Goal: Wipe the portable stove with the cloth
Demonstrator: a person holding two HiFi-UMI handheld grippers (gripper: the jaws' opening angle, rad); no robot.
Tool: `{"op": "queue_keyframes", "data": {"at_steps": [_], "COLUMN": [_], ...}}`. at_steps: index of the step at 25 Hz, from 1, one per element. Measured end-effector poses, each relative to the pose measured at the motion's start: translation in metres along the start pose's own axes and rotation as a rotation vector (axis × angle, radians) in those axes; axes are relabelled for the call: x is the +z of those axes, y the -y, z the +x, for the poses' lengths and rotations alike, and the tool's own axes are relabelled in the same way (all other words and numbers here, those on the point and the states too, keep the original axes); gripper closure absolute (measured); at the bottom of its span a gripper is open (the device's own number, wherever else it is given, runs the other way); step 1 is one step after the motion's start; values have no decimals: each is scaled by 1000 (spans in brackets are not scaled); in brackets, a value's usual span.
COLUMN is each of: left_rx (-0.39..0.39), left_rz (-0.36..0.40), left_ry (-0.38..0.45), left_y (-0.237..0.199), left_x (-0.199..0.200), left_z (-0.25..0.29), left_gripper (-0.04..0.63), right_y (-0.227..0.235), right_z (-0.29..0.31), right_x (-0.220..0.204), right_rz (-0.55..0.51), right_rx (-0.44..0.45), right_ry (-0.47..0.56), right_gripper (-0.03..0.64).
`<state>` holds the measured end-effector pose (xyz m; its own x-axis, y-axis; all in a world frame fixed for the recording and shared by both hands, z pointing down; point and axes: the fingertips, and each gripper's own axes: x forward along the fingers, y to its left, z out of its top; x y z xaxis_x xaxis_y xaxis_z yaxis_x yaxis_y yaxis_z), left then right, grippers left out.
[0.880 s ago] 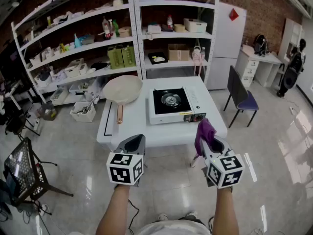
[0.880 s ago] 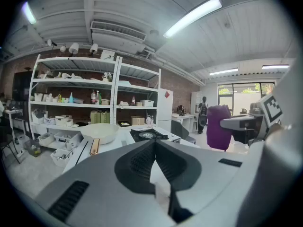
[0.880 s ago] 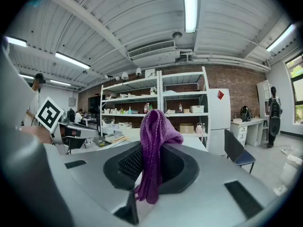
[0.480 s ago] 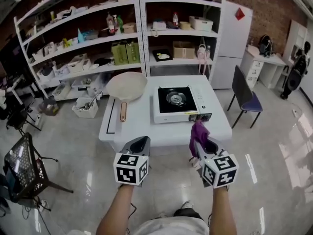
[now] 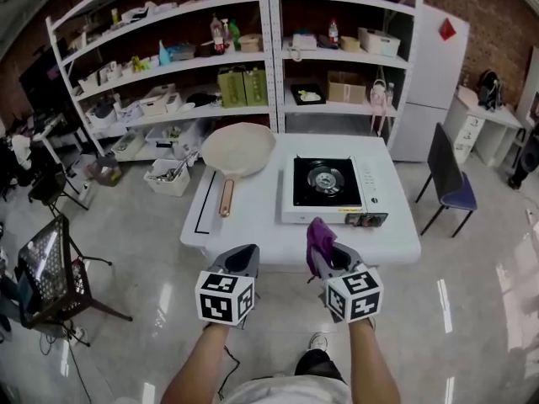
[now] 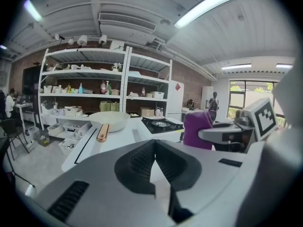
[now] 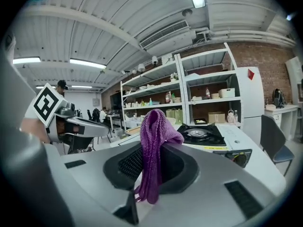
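Note:
The portable stove [image 5: 327, 188] is white with a black top and stands on the right half of the white table [image 5: 253, 217]; it also shows in the left gripper view [image 6: 161, 123] and the right gripper view [image 7: 199, 134]. My right gripper [image 5: 322, 253] is shut on a purple cloth [image 5: 317, 236] that hangs from its jaws [image 7: 154, 145], just short of the table's near edge. My left gripper [image 5: 240, 261] hovers beside it with its jaws together and nothing in them [image 6: 155, 143]. Both are over the floor, apart from the stove.
A pale pan [image 5: 237, 151] with a copper handle lies on the table's left half. White shelves [image 5: 253, 66] full of goods stand behind, with a fridge [image 5: 438, 74] at their right. A dark chair [image 5: 448, 182] stands at the right and a black rack [image 5: 46, 268] at the left.
The table and stove have come nearer and shifted right in view. Both grippers keep their pose, and the cloth stays in the right one.

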<state>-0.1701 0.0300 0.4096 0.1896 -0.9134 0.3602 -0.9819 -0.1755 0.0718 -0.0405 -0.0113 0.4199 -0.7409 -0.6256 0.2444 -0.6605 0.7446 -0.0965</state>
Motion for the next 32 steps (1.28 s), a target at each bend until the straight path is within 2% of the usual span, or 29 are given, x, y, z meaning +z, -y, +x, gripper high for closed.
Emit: {"op": "queue_keyframes", "data": {"at_steps": [12, 15, 23, 27, 32], "left_rx": [125, 153, 175, 161, 123], "left_rz": [-46, -54, -43, -34, -22], "left_ry": [-40, -52, -65, -63, -75], "left_y": [-29, -35, -39, -34, -23], "left_x": [-3, -8, -13, -13, -16], "left_z": [23, 26, 48, 58, 70], "left_gripper": [590, 590, 590, 589, 589], "right_y": [-13, -15, -2, 8, 25], "right_z": [114, 134, 161, 161, 156], "right_x": [-23, -35, -50, -55, -59], "right_rz": [-172, -195, -232, -293, -298], "right_rx": [201, 228, 222, 192, 145], "right_ry": [-51, -71, -69, -75, -83], "right_gripper": [554, 554, 554, 554, 555]}}
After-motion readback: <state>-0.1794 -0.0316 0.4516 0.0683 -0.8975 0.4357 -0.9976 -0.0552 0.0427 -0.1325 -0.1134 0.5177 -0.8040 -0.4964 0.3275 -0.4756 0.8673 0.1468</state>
